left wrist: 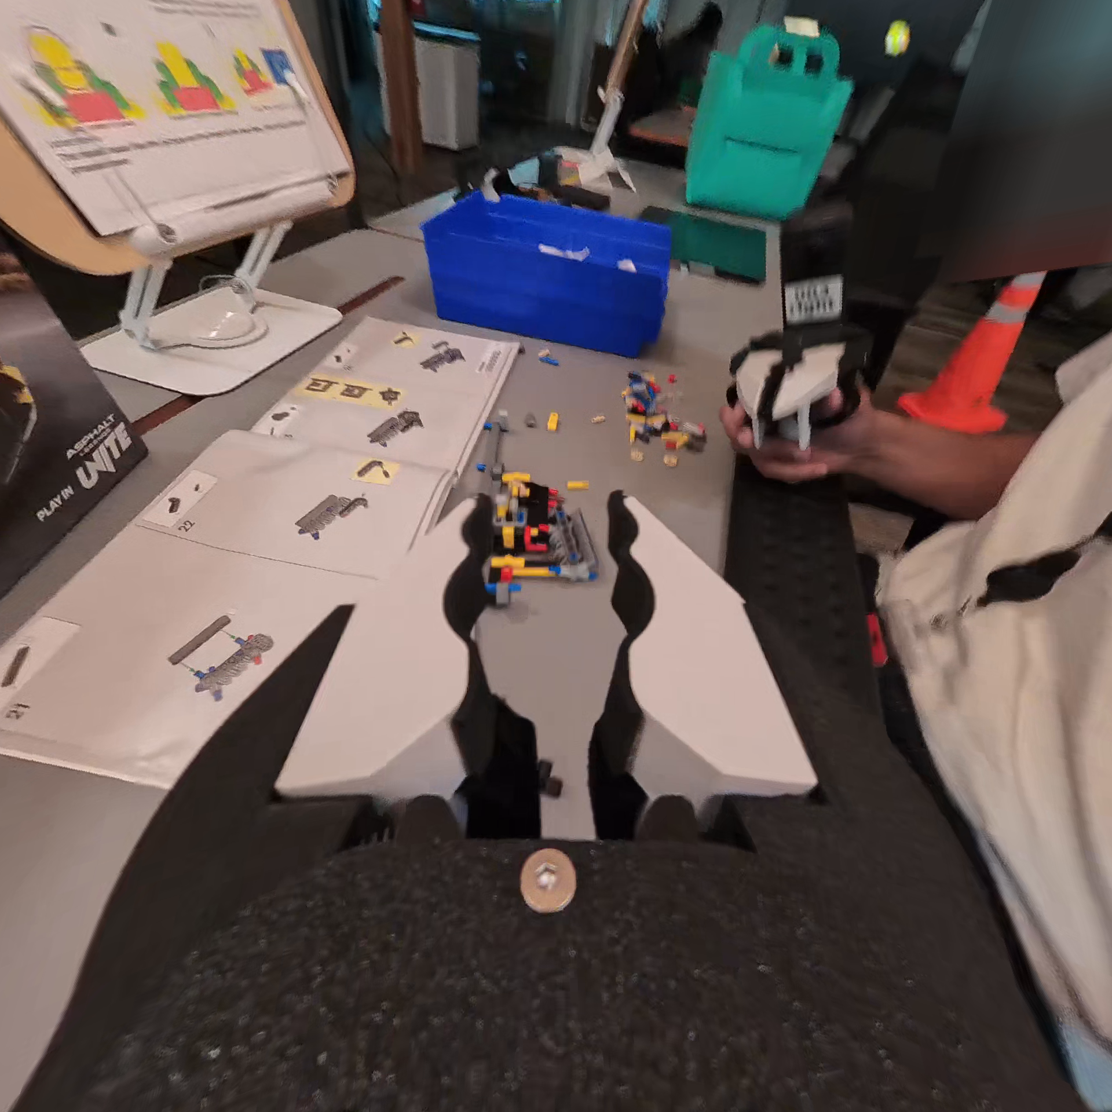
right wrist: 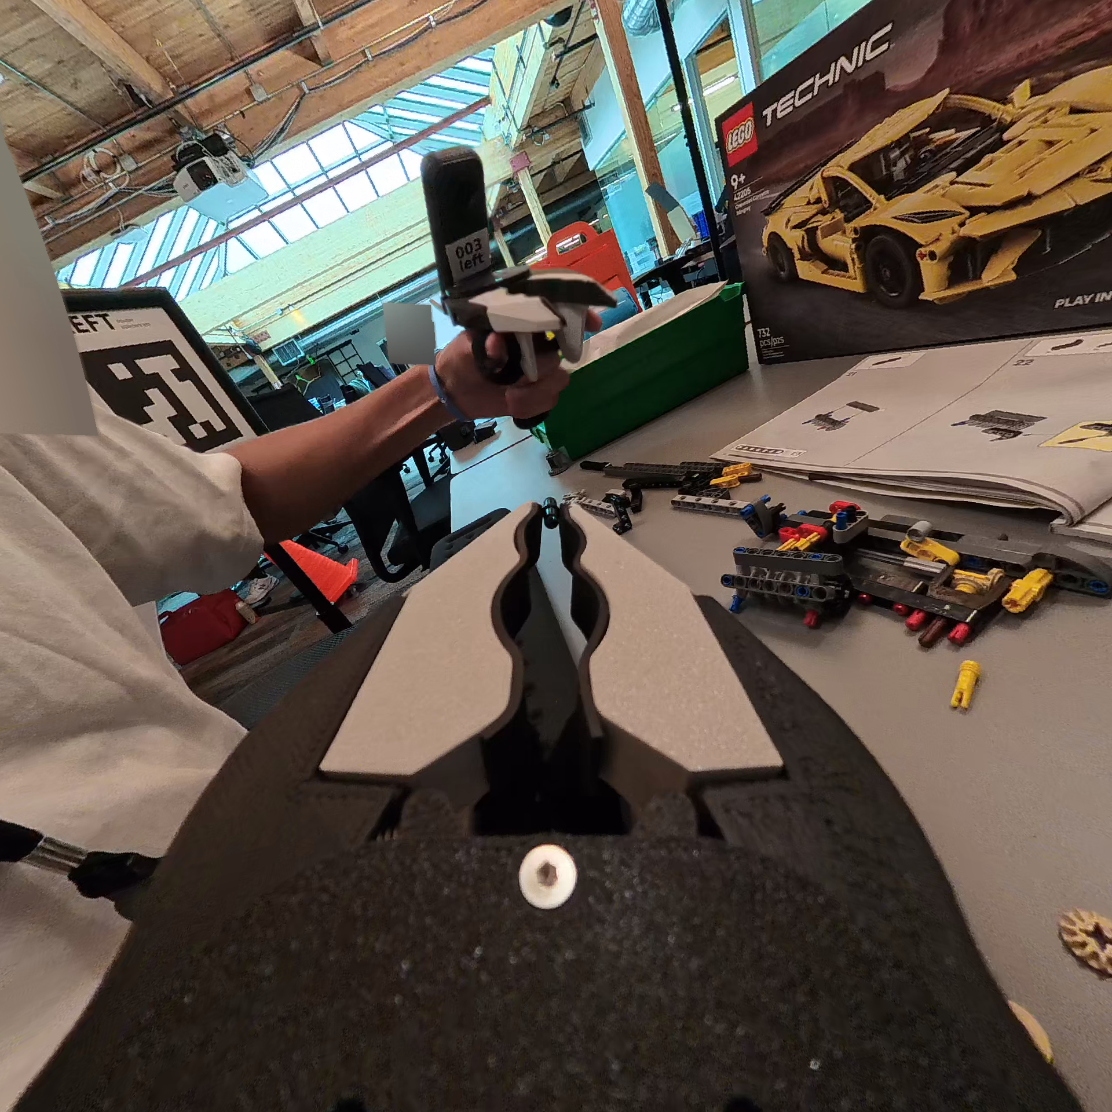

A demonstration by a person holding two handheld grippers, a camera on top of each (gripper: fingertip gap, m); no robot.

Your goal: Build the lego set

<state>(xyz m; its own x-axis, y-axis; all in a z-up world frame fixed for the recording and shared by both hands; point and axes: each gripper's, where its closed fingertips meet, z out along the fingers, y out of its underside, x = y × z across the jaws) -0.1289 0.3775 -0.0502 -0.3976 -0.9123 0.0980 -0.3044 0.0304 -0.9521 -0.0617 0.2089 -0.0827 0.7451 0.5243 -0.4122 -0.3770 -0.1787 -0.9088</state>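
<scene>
The partly built lego assembly (left wrist: 535,535), black, grey, yellow and red, lies on the grey table (left wrist: 602,692); it also shows in the right wrist view (right wrist: 902,571). My left gripper (left wrist: 550,511) is open and empty, and the assembly shows between its fingers. In the right wrist view it (right wrist: 529,319) is held up in the air, well above the table. My right gripper (right wrist: 552,512) is shut on a small black pin (right wrist: 550,516) at its tips. It also shows in the left wrist view (left wrist: 788,391), held by a hand at the table's right edge.
A pile of loose pieces (left wrist: 659,415) lies before a blue bin (left wrist: 547,271). The open instruction booklet (left wrist: 301,481) lies left, beside the set's box (right wrist: 926,180). A green bin (right wrist: 650,373), black beams (right wrist: 662,475), a yellow pin (right wrist: 964,683) and a tan gear (right wrist: 1089,948) are nearby. Spacing between my two grippers at the tips: around 20 cm.
</scene>
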